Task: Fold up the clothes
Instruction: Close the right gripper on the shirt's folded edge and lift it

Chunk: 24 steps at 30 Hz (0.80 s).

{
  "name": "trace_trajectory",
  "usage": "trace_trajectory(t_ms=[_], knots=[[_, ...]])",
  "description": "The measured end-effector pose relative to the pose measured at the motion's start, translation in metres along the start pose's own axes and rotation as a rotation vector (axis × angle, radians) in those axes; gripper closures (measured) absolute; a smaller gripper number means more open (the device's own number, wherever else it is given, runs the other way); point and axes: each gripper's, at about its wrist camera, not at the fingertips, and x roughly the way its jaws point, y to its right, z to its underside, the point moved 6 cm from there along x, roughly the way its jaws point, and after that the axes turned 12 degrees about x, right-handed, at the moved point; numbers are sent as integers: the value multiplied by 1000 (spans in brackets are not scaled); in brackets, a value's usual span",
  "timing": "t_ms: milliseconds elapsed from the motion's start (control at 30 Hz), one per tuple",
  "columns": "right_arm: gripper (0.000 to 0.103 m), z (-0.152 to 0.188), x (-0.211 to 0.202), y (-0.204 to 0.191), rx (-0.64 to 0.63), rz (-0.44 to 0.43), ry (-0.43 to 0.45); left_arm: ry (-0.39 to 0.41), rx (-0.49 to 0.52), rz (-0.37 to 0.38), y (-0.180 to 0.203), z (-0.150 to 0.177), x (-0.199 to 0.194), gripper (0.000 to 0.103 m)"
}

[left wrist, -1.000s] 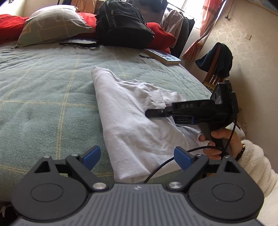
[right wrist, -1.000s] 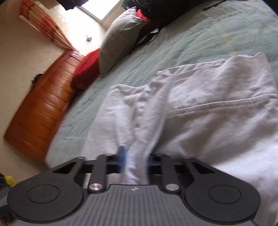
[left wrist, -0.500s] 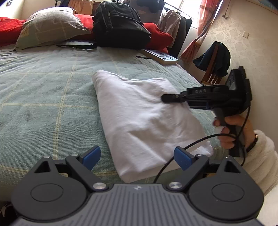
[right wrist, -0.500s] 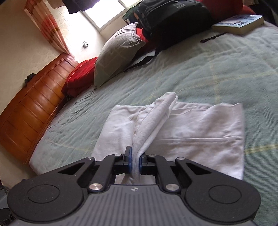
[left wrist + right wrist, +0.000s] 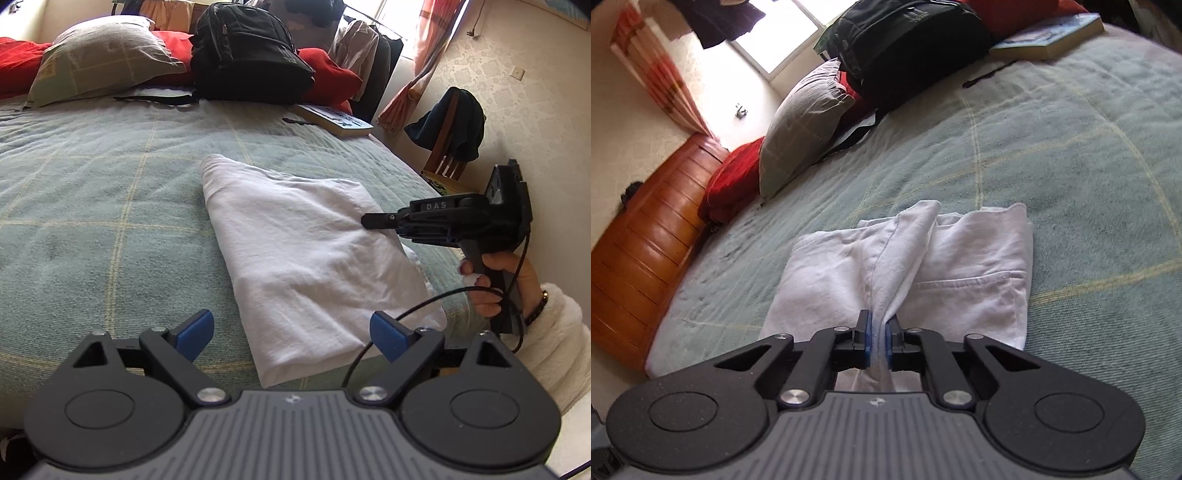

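A white garment point(image 5: 303, 251) lies folded in a rough rectangle on the green checked blanket point(image 5: 92, 203). My right gripper point(image 5: 877, 332) holds a raised ridge of that garment point(image 5: 979, 266) between its blue pads; its jaws are opening, and the cloth still tents up to them. In the left wrist view the right gripper point(image 5: 369, 220) reaches in from the right over the garment's right edge, held by a hand in a white fluffy sleeve. My left gripper point(image 5: 291, 328) hangs wide open just above the garment's near edge, holding nothing.
A black backpack point(image 5: 247, 55), a grey pillow point(image 5: 99, 62) and red cushions point(image 5: 325, 70) line the head of the bed. A book point(image 5: 336, 120) lies near the far right corner. A chair with dark clothing point(image 5: 450, 125) stands by the wall. A wooden chest point(image 5: 639, 251) flanks the bed.
The right gripper has drawn back to the right and upward with the cloth. The loose sleeve is now covered by a smooth folded layer. The left gripper has stayed put.
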Motion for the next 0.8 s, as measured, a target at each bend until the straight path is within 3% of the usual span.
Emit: trace_trajectory(t_ms=[67, 100, 133, 233, 500, 800], knots=[[72, 1, 6, 5, 36, -30, -21, -3, 4, 0, 1, 0, 1, 12], [72, 2, 10, 7, 37, -29, -26, -4, 5, 0, 2, -1, 1, 12], [74, 4, 13, 9, 37, -28, -30, -4, 3, 0, 1, -1, 1, 12], [94, 6, 12, 6, 24, -14, -7, -8, 4, -2, 2, -1, 2, 12], [95, 6, -14, -16, -66, 40, 48, -8, 6, 5, 2, 0, 3, 12], [95, 3, -15, 27, 27, 110, 35, -14, 10, 9, 4, -1, 4, 12]])
